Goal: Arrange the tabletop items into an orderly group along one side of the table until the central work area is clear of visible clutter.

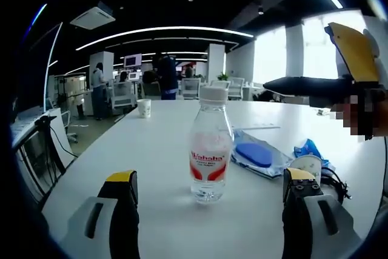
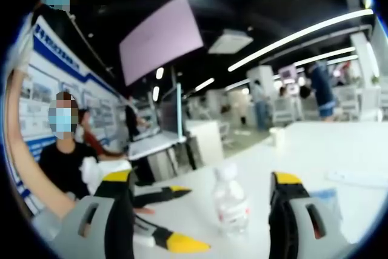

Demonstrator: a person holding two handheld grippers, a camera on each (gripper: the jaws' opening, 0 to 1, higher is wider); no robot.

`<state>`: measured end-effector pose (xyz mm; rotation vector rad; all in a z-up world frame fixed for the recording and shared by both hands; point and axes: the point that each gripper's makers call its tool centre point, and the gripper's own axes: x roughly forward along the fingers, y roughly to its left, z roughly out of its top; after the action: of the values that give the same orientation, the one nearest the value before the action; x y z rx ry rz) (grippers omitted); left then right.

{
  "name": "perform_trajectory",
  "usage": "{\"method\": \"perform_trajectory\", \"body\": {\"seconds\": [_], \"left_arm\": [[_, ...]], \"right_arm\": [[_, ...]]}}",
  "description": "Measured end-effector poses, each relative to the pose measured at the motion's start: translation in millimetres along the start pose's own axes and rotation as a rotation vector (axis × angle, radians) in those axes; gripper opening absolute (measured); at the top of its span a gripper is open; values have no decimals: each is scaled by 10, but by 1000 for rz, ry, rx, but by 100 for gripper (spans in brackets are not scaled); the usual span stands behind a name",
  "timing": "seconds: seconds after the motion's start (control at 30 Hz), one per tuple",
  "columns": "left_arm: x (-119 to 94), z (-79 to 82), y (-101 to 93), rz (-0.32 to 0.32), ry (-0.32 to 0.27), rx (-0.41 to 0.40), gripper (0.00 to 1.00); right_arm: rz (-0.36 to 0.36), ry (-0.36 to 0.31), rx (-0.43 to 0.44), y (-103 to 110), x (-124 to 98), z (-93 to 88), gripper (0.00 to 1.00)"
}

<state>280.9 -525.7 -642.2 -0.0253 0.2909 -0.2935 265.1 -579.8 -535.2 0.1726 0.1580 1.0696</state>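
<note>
In the left gripper view, we see our left gripper (image 1: 209,195) low over the white table (image 1: 151,150), its two yellow-tipped jaws standing wide apart and holding nothing. Between them, a little ahead, a clear water bottle (image 1: 210,147) stands upright on the table. It has a white cap and a red and white label, and neither jaw touches it. Just to the right of the bottle lies a clear plastic bag (image 1: 257,156) with a blue object inside it. Near the right jaw there is a small white round thing (image 1: 308,163) with some black cable (image 1: 336,183) beside it; what it is, we cannot tell. Farther back a paper cup (image 1: 144,108) stands alone on the table, well apart from the bottle. At the upper right, the right gripper (image 1: 339,71) comes into this view above the table, with one dark jaw and one yellow-tipped jaw spread apart.

In the right gripper view, the picture is blurred. The right gripper's jaws are wide here too and empty, and the bottle stands on the table between them. The left gripper enters from the left side, low, with its yellow tips apart. Behind it a person (image 2: 60,156) in a black shirt sits at the table edge. The cup shows far back on the table.
</note>
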Motion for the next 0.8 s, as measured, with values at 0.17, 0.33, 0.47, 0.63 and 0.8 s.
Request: {"method": "perform_trajectory", "body": {"seconds": [0.17, 0.33, 0.47, 0.63, 0.8], "left_arm": [[-97, -9, -31, -14, 15, 6, 99], [-135, -17, -34, -23, 17, -5, 99], [-143, -23, -16, -38, 22, 8, 98], [-152, -45, -4, -57, 25, 9, 98], [-141, -56, -19, -87, 27, 14, 98]], "right_arm": [[-27, 4, 3, 55, -128, 34, 88], [-68, 12, 14, 16, -258, 19, 87], [-85, 13, 7, -10, -300, 30, 86], [-117, 12, 14, -53, -318, -2, 86], [-149, 11, 14, -70, -344, -32, 86]]}}
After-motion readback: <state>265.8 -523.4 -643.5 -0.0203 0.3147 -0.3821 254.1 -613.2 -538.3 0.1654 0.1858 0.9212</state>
